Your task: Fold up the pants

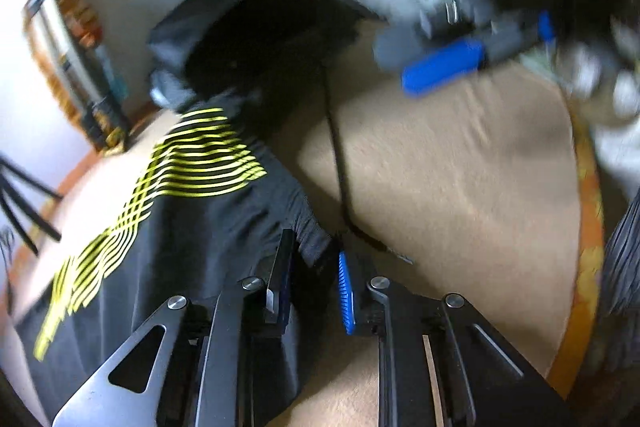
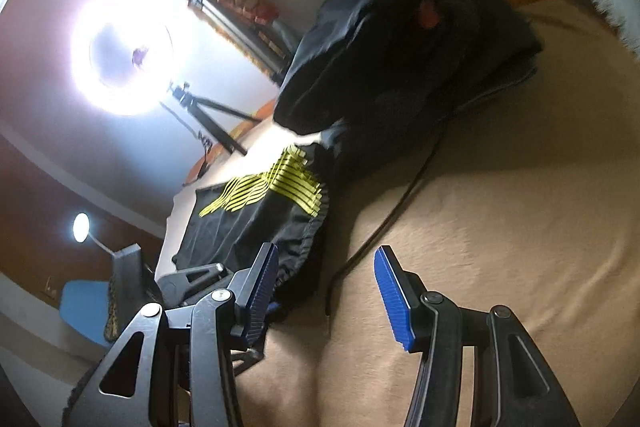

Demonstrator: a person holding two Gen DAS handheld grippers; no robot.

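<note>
While both wrist views are blurring a bit, the black pants (image 1: 192, 227) with yellow stripes are lying on the tan blanket (image 1: 460, 187), filling the lower left of the left wrist frame and sitting at centre left of the right wrist frame (image 2: 260, 223). The left gripper (image 1: 316, 279) is sitting at bottom centre with its jaws narrowed around the gathered waistband edge; the fabric is bunching between the blue pads, so it is pinching the pants. The right gripper (image 2: 326, 287) is showing at the bottom of its own frame with jaws spread wide, nothing between them, just tan blanket (image 2: 500, 227); its left finger is sitting just beside the pants' waistband. In the left wrist view the right gripper (image 1: 440, 67) is appearing blurred in the upper right, above the blanket. A thin black cable (image 1: 338, 163) is running across the blanket, just beside the pants (image 2: 384, 223). A dark heap of clothes (image 2: 408, 59) is piling up at upper centre, beyond the pants (image 1: 256, 47). A bright ring light (image 2: 120, 55) on a tripod (image 2: 212, 115) is glaring at upper left of the right wrist frame.
</note>
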